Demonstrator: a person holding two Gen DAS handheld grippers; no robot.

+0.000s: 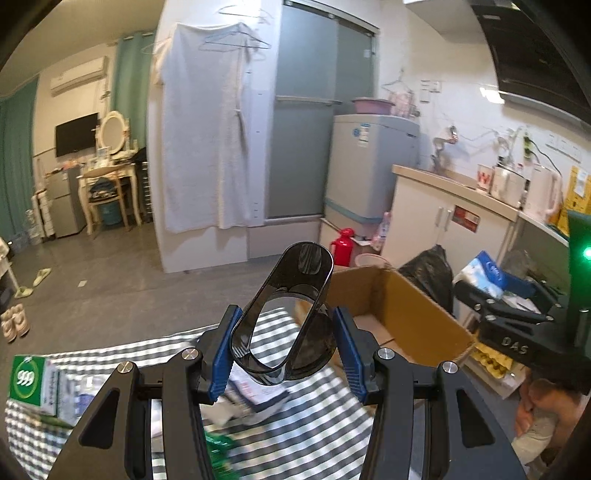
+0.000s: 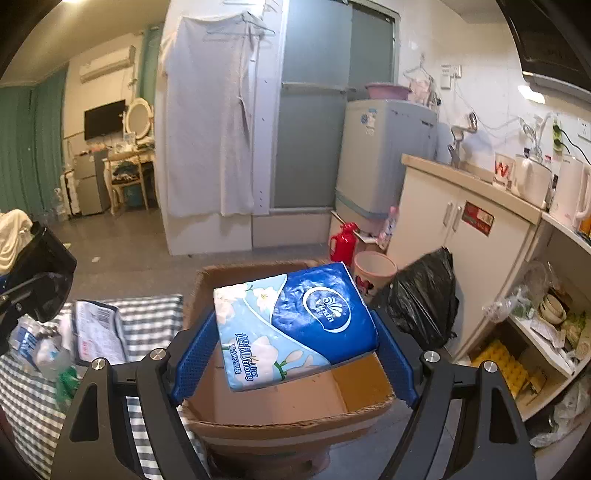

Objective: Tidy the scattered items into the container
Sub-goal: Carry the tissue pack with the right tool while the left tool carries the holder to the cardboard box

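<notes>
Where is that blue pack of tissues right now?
In the right wrist view, the tissue pack sits centre frame, clamped between the right tongs and held above the open cardboard box, beside the striped cloth.

Both feeds look dim and yellowish to me, lit by indoor light. In the right wrist view a ceiling lamp [image 2: 75, 1] glares at the top edge, far above and left of the cardboard box [image 2: 284, 413], and a bright strip under the range hood [image 2: 532, 92] glows up to the box's right. The fisheye bends walls and door frames hard, with black vignetting in every corner. In the left wrist view the striped cloth [image 1: 325, 417] nearest the lens smears with motion blur, a green indicator light [image 1: 586, 253] blooms right of the box [image 1: 402, 314], and the smoky plastic piece [image 1: 284, 317] carries soft reflections.
</notes>
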